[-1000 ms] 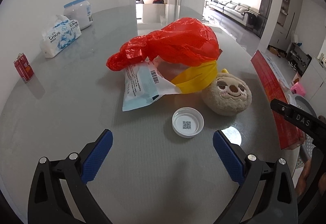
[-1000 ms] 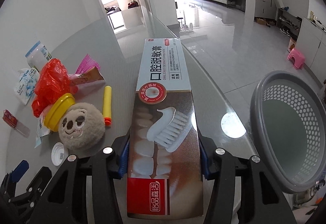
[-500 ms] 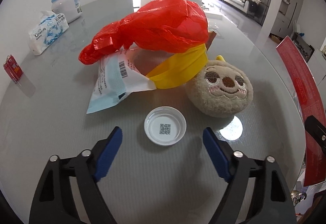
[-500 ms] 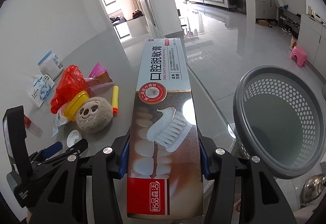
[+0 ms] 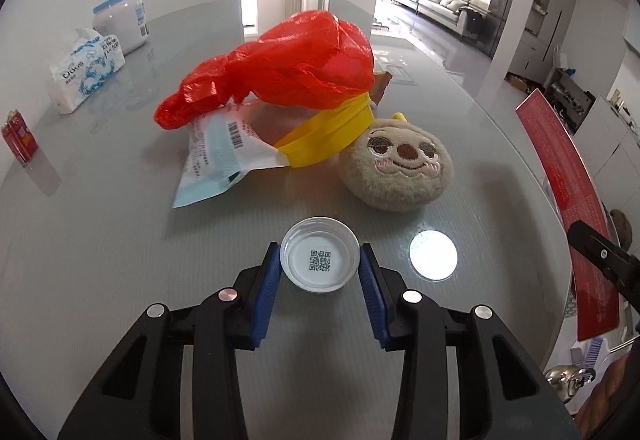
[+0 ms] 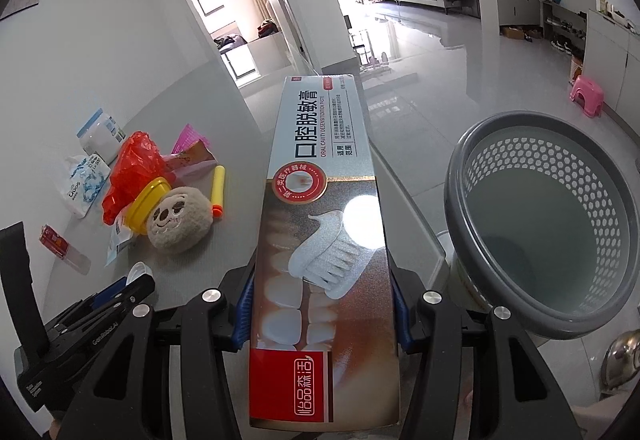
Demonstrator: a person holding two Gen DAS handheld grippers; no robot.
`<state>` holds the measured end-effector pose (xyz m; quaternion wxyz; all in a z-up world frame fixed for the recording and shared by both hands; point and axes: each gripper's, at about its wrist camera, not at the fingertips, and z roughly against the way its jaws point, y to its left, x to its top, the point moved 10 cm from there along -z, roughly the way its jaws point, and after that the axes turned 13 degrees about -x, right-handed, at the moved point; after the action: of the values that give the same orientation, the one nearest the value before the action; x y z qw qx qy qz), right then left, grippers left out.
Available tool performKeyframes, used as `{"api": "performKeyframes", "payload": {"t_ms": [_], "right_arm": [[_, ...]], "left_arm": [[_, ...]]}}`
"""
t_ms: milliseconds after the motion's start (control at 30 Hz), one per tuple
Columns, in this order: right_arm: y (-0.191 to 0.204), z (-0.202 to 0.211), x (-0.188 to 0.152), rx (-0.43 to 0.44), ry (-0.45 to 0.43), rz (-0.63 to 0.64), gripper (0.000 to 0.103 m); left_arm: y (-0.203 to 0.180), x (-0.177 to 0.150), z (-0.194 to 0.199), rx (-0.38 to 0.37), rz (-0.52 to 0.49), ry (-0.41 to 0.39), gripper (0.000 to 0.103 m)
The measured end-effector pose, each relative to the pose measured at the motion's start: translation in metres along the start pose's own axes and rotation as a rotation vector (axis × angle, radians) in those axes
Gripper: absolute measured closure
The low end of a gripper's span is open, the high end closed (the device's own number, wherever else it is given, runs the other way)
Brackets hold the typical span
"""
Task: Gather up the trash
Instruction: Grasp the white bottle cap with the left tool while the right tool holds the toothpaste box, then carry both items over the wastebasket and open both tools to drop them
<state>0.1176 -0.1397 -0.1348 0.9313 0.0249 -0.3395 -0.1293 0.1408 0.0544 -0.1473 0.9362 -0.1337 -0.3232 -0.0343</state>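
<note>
My left gripper point(image 5: 319, 264) is shut on a white bottle cap point(image 5: 319, 260) with a QR code inside, resting on the grey table point(image 5: 100, 200). Behind it lie a white-and-blue wrapper point(image 5: 216, 160), a red plastic bag point(image 5: 288, 68), a yellow lid point(image 5: 332, 132) and a round plush toy point(image 5: 398, 168). My right gripper point(image 6: 322, 304) is shut on a long toothpaste box point(image 6: 322, 224), held level beside the table edge. A grey perforated bin point(image 6: 548, 224) stands to its right, below table height.
A tissue pack point(image 5: 86, 74), a white jar point(image 5: 120, 22) and a small red carton point(image 5: 18, 136) stand at the table's left. A yellow foam dart point(image 6: 218, 192) and pink wrappers point(image 6: 188, 144) lie behind the toy. A pink stool point(image 6: 588, 94) stands on the far floor.
My left gripper moved forward to the cap and shut on it. My right gripper carried the toothpaste box off to the right, nearer the bin.
</note>
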Motion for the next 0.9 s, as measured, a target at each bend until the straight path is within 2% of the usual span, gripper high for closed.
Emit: {"api": "performKeyframes", "payload": {"t_ms": [200,400,700,900], "right_arm": [[-0.021,0.018,-0.005,-0.005,-0.022,-0.022,0.052],[-0.078,0.044,-0.01,-0.08,-0.058,-0.093,0.052],[-0.188,0.06,-0.028,-0.222,-0.052,-0.243,0.052],[-0.224,0.044,-0.029,-0.249,-0.012,-0.273,0.052]], "left_arm": [[-0.03,0.004,0.032,-0.026,-0.07,-0.065,0.065],[-0.109,0.009,0.035,-0.148,-0.198,-0.09,0.065],[-0.223,0.011,-0.006,-0.317,-0.35,-0.047,0.064],[-0.277,0.001,-0.048,-0.349,-0.429,0.016,0.064]]}}
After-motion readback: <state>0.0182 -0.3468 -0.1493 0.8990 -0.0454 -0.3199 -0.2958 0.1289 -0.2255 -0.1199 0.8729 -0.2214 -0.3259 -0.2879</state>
